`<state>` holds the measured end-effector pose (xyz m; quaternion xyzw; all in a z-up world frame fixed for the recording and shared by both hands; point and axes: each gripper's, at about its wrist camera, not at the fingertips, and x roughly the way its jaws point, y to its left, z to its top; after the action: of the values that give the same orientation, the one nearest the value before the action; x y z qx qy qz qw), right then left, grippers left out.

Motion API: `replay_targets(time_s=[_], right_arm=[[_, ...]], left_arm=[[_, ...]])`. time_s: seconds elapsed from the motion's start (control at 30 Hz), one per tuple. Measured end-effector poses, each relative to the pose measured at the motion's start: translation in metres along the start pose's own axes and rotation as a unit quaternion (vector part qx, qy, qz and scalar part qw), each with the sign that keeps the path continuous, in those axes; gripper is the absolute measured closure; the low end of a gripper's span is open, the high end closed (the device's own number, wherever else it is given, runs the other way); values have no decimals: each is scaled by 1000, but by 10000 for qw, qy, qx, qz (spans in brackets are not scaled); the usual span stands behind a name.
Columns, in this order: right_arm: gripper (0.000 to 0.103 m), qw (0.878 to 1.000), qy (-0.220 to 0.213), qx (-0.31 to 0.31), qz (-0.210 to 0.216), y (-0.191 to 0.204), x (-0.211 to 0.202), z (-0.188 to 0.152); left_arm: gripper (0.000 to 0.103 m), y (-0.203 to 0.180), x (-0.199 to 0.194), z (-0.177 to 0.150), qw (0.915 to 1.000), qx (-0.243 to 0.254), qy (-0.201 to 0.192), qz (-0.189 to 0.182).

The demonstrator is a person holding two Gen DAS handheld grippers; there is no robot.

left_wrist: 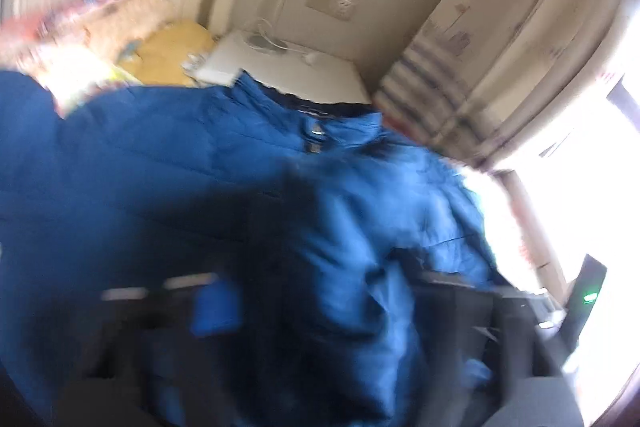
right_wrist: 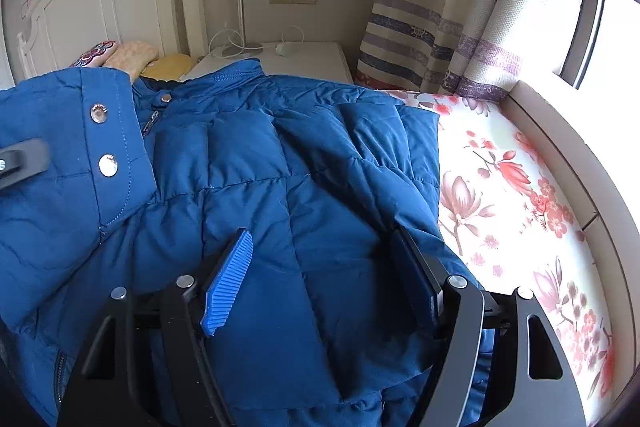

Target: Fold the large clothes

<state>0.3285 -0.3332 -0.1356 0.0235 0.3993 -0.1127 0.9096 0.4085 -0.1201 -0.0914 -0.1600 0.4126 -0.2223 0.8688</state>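
Jacket (right_wrist: 248, 163), blue and quilted, lies spread on the bed (right_wrist: 500, 187) with its collar toward the white nightstand (right_wrist: 312, 61). The right claw (right_wrist: 320, 279) stands apart just over the padded front, nothing pinched between its blue pads (right_wrist: 228, 283). The left claw (left_wrist: 304, 291) is badly blurred; jacket fabric bunches between its fingers, but whether they clamp it I cannot tell.

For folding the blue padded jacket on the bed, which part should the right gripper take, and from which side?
Probably the jacket's side edge by the floral sheet, approached from that sheet side: there the padding ends in a free, thin border, while the quilted middle under the open right gripper looks too bulky.
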Motion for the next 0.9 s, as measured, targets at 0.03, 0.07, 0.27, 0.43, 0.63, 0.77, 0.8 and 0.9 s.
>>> replay_targets(time_s=[0.03,0.07,0.27,0.43,0.63,0.77,0.8,0.9], right_arm=[[33,10000,-3,22,31,-1,-2,-1],[32,10000,-7,38,60,-3,-2,-2],[30,10000,-7,21,71,-3,-1,0],[29,10000,-14,-29,33,-1,-1,0],[28,10000,-50,50,-35,-3,-2,-1],[29,9992,-166,362,-25,-15,-7,-2],[29,9989,-183,443,-9,-18,-7,-3],[33,9967,-280,758,128,-30,-11,-5]], left_arm=[[81,7,-3,0,9996,-238,-56,-114],[82,17,-14,-3,9978,-547,-273,-267],[84,74,-112,-15,9796,-1283,-1526,260],[48,132,-126,-38,9769,-1484,-1030,1145],[29,139,-131,-51,9625,-1271,-860,2236],[9,93,-152,-30,9539,-358,-1636,2489],[6,82,-135,-20,9611,70,-1359,2405],[7,79,-84,-9,9666,438,-657,2440]])
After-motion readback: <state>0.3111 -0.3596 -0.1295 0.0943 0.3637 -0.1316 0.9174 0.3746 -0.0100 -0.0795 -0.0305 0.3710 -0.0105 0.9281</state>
